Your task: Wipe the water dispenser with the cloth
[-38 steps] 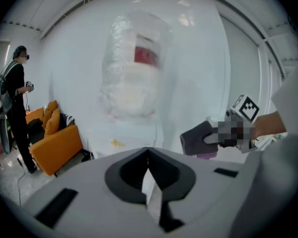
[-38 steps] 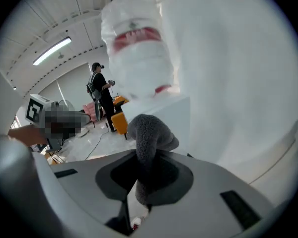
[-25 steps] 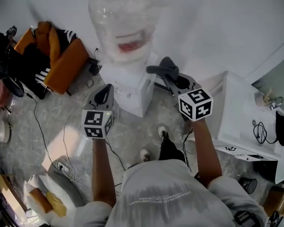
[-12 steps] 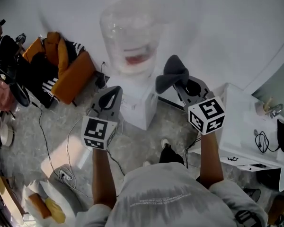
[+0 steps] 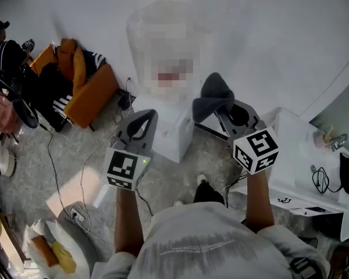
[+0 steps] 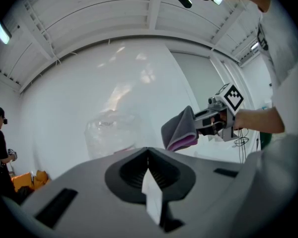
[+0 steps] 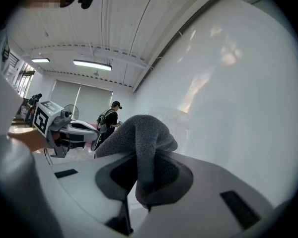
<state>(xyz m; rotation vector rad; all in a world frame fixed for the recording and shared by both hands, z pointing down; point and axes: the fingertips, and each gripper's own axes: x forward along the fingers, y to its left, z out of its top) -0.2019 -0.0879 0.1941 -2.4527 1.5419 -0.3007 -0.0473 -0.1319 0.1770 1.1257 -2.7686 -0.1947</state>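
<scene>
The white water dispenser stands against the wall with a clear bottle on top; the bottle also shows in the left gripper view. My right gripper is shut on a grey cloth with a pink inner side, held just right of the dispenser's top. In the right gripper view the cloth bulges up out of the jaws. My left gripper hovers at the dispenser's left front with its jaws closed together and nothing in them.
An orange chair piled with clothes stands to the left. At the right is a white cabinet with cables on it. Cords and a power strip lie on the speckled floor. Another person stands far back.
The head view has shifted slightly. Both grippers sit a little lower in the frame, and the cloth stays beside the dispenser's upper right.
</scene>
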